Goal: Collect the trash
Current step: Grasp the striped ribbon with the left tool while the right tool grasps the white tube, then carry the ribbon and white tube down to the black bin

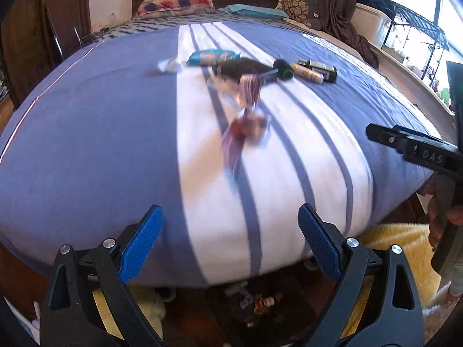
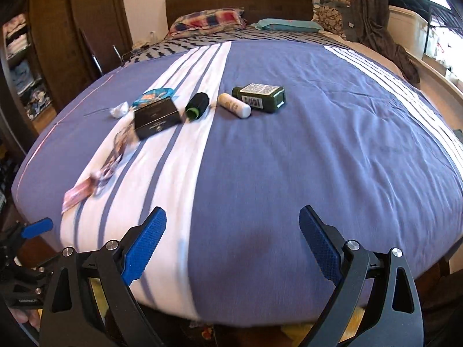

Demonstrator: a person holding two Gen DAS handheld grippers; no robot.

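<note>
Right wrist: crinkled pink-and-clear wrappers (image 2: 95,173), motion-blurred.

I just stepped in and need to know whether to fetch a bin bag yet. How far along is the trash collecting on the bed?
Nothing looks collected yet. Both tongs, left and right, are open and empty at the foot of the bed. Left to gather: the pink wrapper, crumpled tissue, blue packet, black box, dark cylinder, cream bottle and green bottle.
</note>
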